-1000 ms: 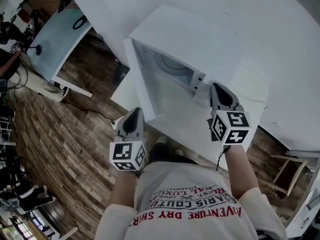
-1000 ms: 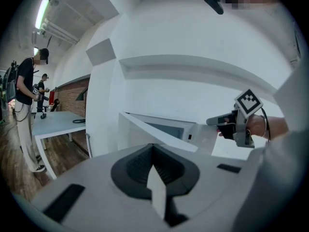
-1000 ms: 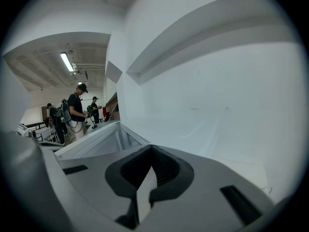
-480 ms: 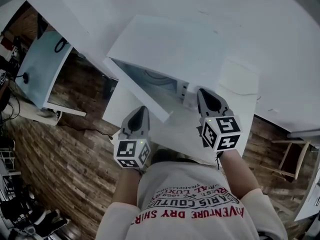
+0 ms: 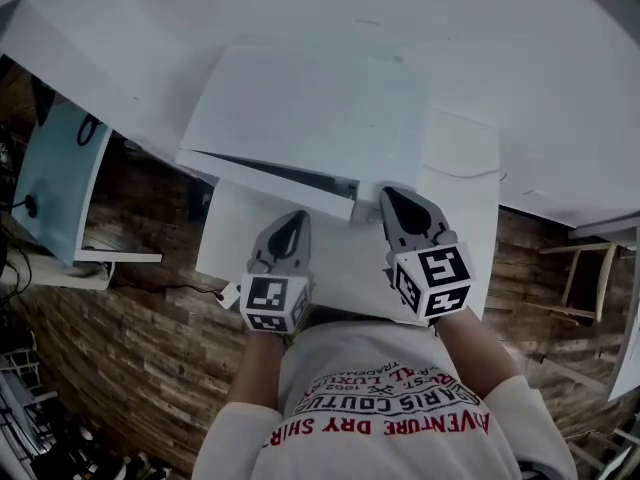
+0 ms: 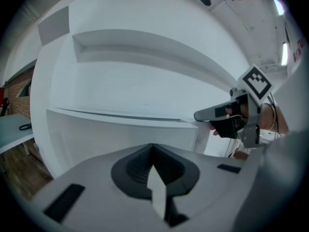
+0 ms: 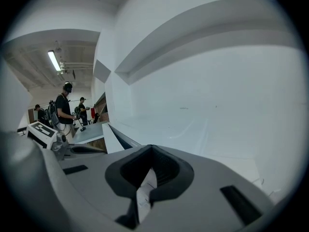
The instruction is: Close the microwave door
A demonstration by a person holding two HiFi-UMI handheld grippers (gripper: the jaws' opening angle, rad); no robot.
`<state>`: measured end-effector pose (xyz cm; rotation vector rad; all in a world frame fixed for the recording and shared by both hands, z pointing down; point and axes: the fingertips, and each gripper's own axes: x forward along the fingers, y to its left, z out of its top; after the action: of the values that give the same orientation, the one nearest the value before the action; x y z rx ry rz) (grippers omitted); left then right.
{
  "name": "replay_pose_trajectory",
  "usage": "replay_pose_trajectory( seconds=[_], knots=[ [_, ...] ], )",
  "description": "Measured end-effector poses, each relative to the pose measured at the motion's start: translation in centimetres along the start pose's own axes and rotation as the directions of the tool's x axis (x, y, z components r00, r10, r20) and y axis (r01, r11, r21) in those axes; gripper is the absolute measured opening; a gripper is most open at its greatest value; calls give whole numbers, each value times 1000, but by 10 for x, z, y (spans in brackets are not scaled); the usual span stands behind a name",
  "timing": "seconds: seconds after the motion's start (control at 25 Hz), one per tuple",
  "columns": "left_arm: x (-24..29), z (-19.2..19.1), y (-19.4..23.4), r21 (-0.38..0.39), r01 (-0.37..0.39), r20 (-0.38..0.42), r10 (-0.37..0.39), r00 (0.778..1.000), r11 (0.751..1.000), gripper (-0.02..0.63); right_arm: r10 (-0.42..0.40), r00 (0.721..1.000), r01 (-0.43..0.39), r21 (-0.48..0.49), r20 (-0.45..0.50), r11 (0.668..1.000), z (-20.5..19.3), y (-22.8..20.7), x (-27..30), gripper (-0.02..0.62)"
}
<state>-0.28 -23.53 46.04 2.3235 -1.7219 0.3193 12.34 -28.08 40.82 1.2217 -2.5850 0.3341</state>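
Swung in from wide open to almost closed over the last second: microwave door (image 5: pixel 265 183), thin dark gap remaining. Microwave (image 5: pixel 310 108) on tabletop (image 5: pixel 460 198), beyond both grippers. Right gripper (image 5: pixel 393 200) at door's free right end, jaws together, holding nothing. Left gripper (image 5: pixel 293 220) just near of door, likewise. Final press judged outstanding.

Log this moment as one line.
white microwave door: slightly ajar | right claw: shut, at door's free edge | left claw: shut, empty
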Motion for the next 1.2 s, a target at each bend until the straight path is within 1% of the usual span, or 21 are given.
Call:
replay_pose_trajectory(
  seconds=[0.08,0.16,0.24,0.4,0.56,0.68,0.76,0.84,0.96,1.08,1.2],
  knots=[
    [4,1,7,-26,-6,-2,6,1000,1000,-5,-9,1000,9,-13,-6,1000,0,1,-1,9],
    [8,1,11,-53,6,-3,-6,1000,999,-5,-19,1000,19,-29,-15,999,1,1,-1,9],
    [13,-1,13,-63,12,-9,-13,1000,998,-5,-24,999,23,-39,-32,999,0,1,0,9],
    [18,-1,13,-77,22,-19,-24,1000,997,-5,-20,998,19,-18,-58,1000,-1,0,1,9],
    [27,2,13,-87,52,-29,-54,998,995,-4,-27,998,27,-8,-64,1000,-1,-3,2,9],
    [34,4,14,-76,46,-40,-49,998,996,-5,-38,996,35,-39,-75,999,-2,-2,2,9],
    [33,5,14,-70,42,-32,-44,999,997,-3,-33,996,29,-48,-86,998,-2,0,2,9],
    [33,5,14,-78,50,-25,-52,998,996,-4,-26,996,23,-31,-85,999,-2,-1,2,9],
    [33,6,13,-88,73,-25,-76,997,993,-3,-36,997,35,-11,-71,999,-1,-2,1,9],
    [34,5,14,-86,81,-26,-83,996,993,-3,-46,997,45,-6,-60,999,-1,-3,1,9],
    [34,5,13,-67,90,-44,-93,995,994,-5,-58,997,58,-10,-53,998,-1,-3,0,9]
  ],
)
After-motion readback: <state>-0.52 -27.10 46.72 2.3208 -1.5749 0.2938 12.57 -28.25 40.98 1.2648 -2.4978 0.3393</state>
